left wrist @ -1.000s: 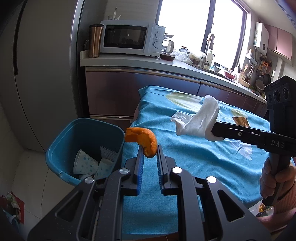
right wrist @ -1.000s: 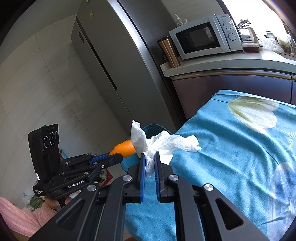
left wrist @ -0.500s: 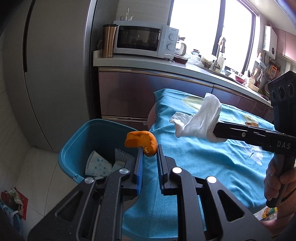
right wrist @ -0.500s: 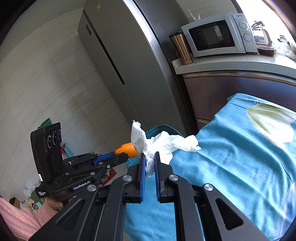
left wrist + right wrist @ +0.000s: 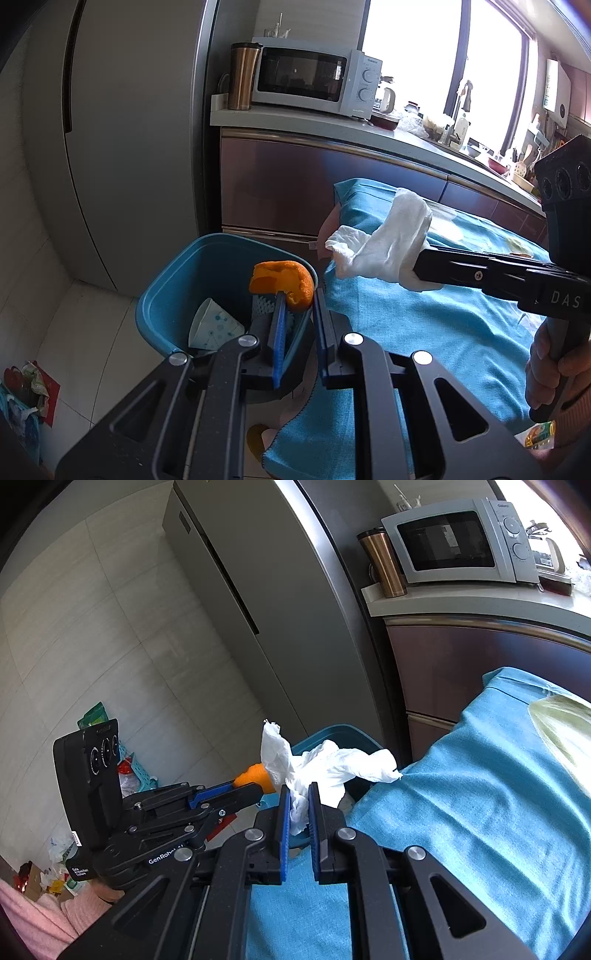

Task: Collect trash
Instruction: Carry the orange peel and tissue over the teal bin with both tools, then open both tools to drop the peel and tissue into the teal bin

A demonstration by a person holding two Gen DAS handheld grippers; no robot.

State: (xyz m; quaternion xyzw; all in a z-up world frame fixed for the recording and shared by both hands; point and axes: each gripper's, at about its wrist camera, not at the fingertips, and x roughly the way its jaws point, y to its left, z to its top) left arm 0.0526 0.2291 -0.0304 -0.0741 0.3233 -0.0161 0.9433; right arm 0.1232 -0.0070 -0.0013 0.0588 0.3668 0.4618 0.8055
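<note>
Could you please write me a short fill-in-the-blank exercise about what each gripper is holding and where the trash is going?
1. The left gripper is shut on a piece of ____ peel.
2. The right gripper is shut on a crumpled white ____.
3. The orange peel hangs above the open teal ____.
4. Inside the bin lies a white paper ____ with a blue pattern.

Missing words: orange; tissue; bin; cup
</note>
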